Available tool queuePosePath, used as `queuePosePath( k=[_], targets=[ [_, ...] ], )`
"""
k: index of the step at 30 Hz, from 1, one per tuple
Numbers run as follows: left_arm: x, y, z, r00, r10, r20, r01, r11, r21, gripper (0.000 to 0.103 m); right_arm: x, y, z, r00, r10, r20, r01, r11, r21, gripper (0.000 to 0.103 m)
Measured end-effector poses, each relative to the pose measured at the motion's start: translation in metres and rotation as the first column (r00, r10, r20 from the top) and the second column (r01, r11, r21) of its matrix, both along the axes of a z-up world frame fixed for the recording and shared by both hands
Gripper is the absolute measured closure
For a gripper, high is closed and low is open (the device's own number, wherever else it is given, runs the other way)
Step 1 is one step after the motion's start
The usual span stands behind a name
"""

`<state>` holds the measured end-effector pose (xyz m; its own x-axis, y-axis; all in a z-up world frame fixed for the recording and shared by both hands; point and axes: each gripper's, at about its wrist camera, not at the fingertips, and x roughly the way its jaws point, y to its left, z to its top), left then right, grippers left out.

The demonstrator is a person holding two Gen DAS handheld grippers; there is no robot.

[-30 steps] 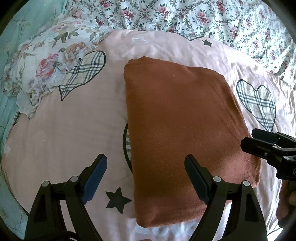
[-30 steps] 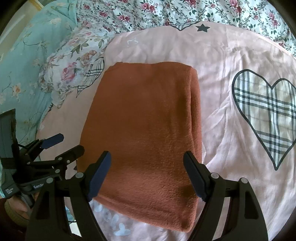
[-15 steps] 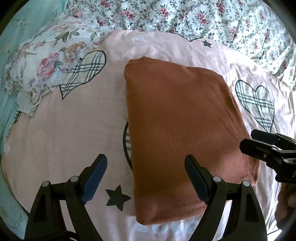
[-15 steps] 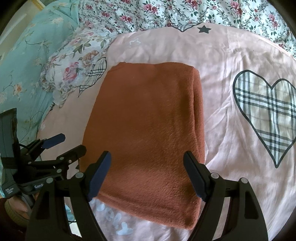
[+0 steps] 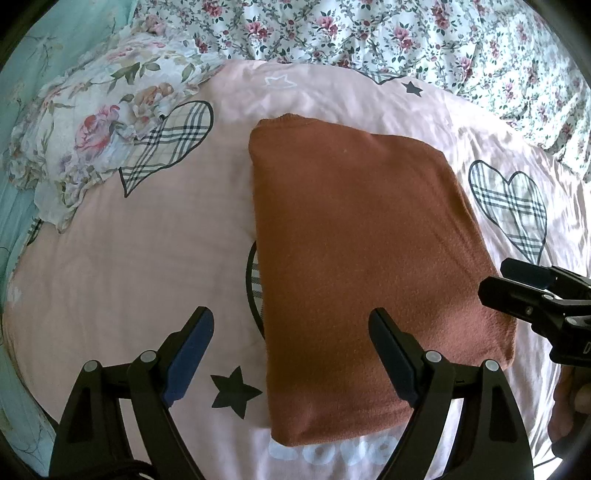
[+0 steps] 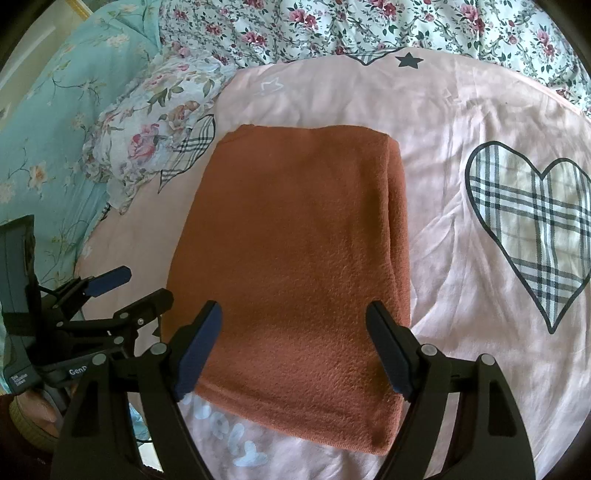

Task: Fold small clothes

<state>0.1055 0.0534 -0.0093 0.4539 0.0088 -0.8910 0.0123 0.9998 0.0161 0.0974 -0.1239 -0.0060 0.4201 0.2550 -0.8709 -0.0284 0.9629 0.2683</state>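
A pink bedsheet (image 5: 147,266) printed with plaid hearts (image 6: 532,229) and black stars (image 5: 232,391); floral pillow (image 5: 92,136) at ten o'clock, flowered quilt (image 5: 369,33) at twelve.

White lettering "Gen" (image 6: 77,370) reads on the left gripper (image 6: 122,291) body, cut off after those letters. White print on the pink sheet (image 5: 129,258) partly hidden by the folded garment (image 5: 362,258); "ove" (image 5: 332,448) legible. Small label text on gripper unreadable.

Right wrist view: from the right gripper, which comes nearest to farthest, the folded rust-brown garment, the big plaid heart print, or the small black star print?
1. Folded rust-brown garment: right under the open right gripper, centre.
2. Big plaid heart print: off to the right, on the pink sheet.
3. Small black star print: at the sheet's far top edge.
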Motion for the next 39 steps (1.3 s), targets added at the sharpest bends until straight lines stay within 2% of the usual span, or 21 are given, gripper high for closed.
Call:
queuePosePath(
  k=[39],
  targets=[
    [0.0003, 0.0007, -0.0015, 1.000, 0.003, -0.004, -0.003, 1.000, -0.005, 0.017, -0.0040, 0.0024, -0.0009, 1.000, -0.002, 0.001, 0.002, 1.000, 0.001, 0.022]
  ],
)
